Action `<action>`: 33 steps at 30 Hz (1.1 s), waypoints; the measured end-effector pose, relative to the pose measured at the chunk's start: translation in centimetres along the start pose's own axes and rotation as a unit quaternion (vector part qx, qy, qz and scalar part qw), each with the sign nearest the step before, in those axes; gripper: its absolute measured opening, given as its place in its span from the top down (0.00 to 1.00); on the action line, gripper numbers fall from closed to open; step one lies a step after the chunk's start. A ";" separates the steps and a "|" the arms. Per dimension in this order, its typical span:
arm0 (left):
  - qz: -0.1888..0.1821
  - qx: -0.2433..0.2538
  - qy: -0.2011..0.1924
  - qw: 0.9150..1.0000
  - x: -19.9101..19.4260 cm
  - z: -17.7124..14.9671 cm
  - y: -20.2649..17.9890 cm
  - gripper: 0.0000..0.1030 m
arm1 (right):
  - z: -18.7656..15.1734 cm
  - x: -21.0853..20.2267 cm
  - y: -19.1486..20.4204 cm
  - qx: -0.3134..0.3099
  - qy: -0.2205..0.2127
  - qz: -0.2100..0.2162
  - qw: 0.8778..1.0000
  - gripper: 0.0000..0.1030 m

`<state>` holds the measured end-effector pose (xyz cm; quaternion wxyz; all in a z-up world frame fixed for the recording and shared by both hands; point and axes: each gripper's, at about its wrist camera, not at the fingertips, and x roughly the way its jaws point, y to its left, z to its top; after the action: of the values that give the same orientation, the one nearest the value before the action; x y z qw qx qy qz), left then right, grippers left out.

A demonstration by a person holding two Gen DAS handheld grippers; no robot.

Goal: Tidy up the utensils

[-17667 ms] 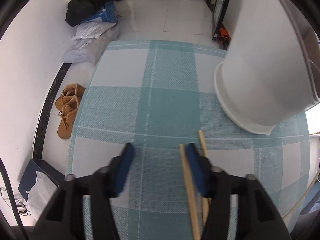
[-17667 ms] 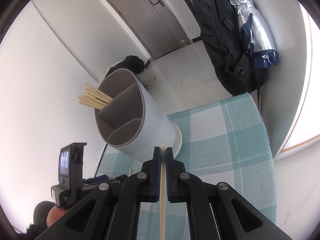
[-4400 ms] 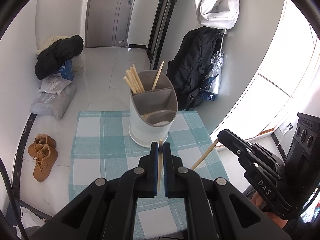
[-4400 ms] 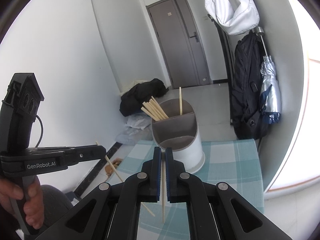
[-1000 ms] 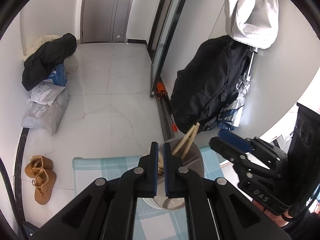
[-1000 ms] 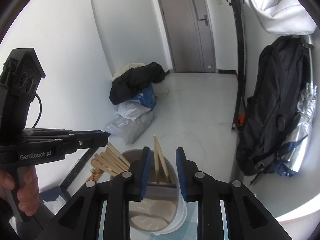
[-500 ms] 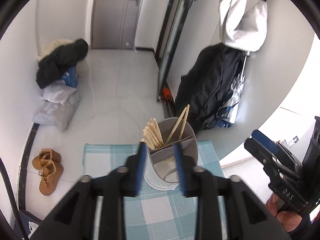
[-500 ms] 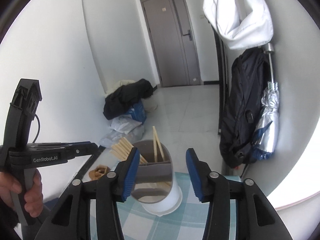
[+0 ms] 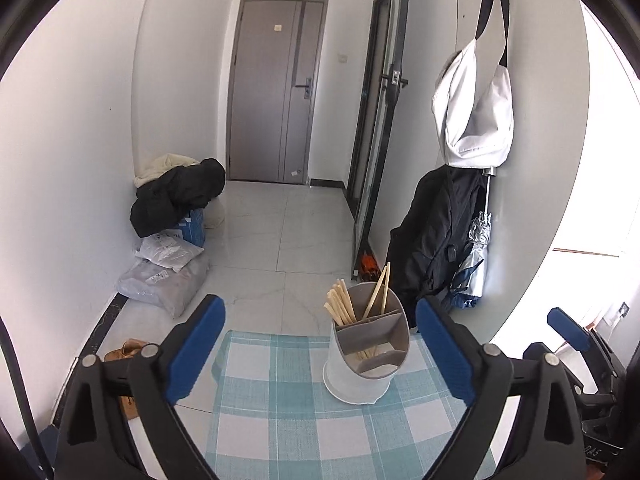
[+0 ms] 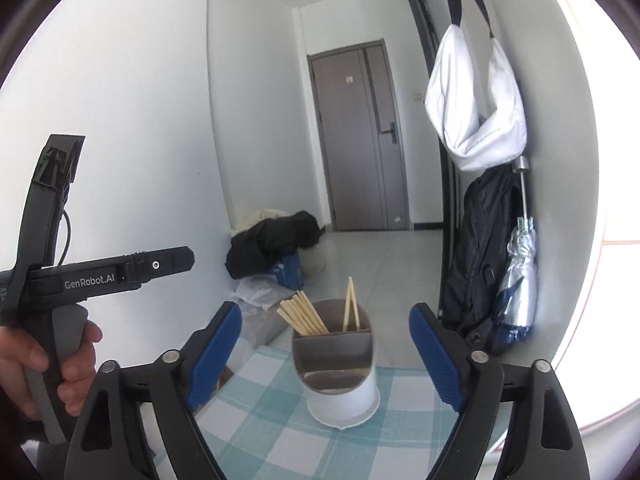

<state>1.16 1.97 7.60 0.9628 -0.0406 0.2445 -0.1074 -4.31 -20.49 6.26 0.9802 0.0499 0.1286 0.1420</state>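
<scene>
Across the checked tablecloth no loose sticks show, and the utensil holder stands toward its far right edge with every chopstick upright in the back compartments. A second ago we were poised right above that holder; now we have drawn back, so the sorting looks finished. Our left gripper and right gripper both gape wide, empty, where each clamped a chopstick seconds earlier.

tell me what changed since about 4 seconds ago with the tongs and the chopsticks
Both tongs let go: the left tongs and right tongs, each shut on a chopstick then, are wide open and empty. Two more chopsticks now lean in the back compartment of the holder, where one stood. Both tongs have pulled back from it. The holder, the chopstick bundle and the checked cloth stayed put.
</scene>
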 end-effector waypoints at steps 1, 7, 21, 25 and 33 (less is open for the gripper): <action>0.001 -0.005 -0.004 1.000 -0.1 -0.5 0.2 0.05 | -0.3 -0.3 0.0 0.001 -0.006 -0.005 1.000 0.07; 0.013 0.005 -0.039 0.999 -1.3 -3.5 0.4 0.02 | -2.8 -1.6 0.6 0.009 -0.023 -0.029 0.999 0.01; 0.055 -0.010 -0.055 0.997 -0.6 -6.0 1.6 0.02 | -6.1 -1.1 -0.7 0.033 -0.014 -0.053 0.998 0.00; 0.059 -0.019 -0.049 0.997 -0.1 -6.4 1.8 0.02 | -6.6 -1.4 -1.0 0.040 -0.008 -0.063 0.997 0.00; 0.047 -0.025 -0.031 0.998 0.4 -6.7 1.7 0.02 | -6.8 -1.4 -1.0 0.034 -0.005 -0.072 0.997 0.00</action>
<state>-1.41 3.36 1.32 0.9726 -0.0565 0.2187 -0.0547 -7.16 -21.44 -0.06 0.9862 0.0747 0.1319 0.0668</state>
